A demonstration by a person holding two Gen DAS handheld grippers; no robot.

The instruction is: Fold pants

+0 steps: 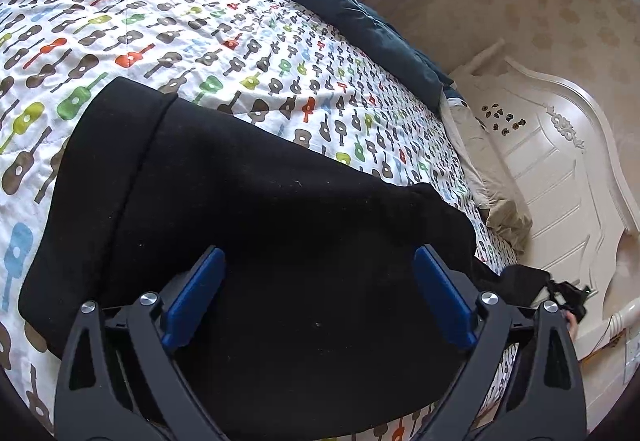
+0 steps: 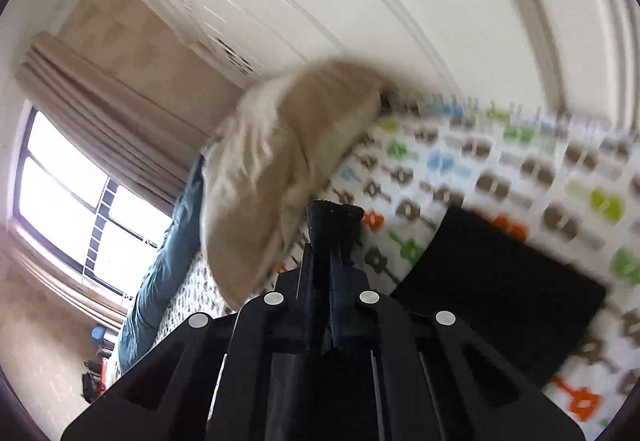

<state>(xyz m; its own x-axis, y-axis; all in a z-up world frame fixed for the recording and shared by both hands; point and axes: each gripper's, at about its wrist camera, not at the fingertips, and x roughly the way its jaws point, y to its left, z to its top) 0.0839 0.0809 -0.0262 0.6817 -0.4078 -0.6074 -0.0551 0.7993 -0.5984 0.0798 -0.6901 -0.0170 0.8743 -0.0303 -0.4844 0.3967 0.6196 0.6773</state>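
Pants position: black pants [image 1: 256, 217] lie folded in a thick flat bundle on the guitar-print bedspread [image 1: 168, 21], directly under and ahead of the left gripper [image 1: 320, 281].
Pants long axis: in the left wrist view the bundle runs from lower left to right, with a folded edge or seam crossing near its left end.
Loose end: at the right a narrow dark strip trails off toward the bed edge near the white headboard [image 1: 560, 169]; whether it belongs to the pants I cannot tell.
Nearer hand: the left gripper is nearer; its 2 blue pads [image 1: 196, 301] hover over the middle of the bundle.
Left gripper: wide open, holding nothing, pads apart from each other with bare black cloth between them; contact with the cloth cannot be judged.
Right gripper [image 2: 334, 213]: fingers pressed together, closed on nothing visible.
Right gripper's view: blurred; the pants [image 2: 496, 293] lie to its lower right, apart from its tips, and a beige pillow [image 2: 280, 161] lies ahead to its left.
Likely next need: judged from the neat bundle, the fold looks nearly done.
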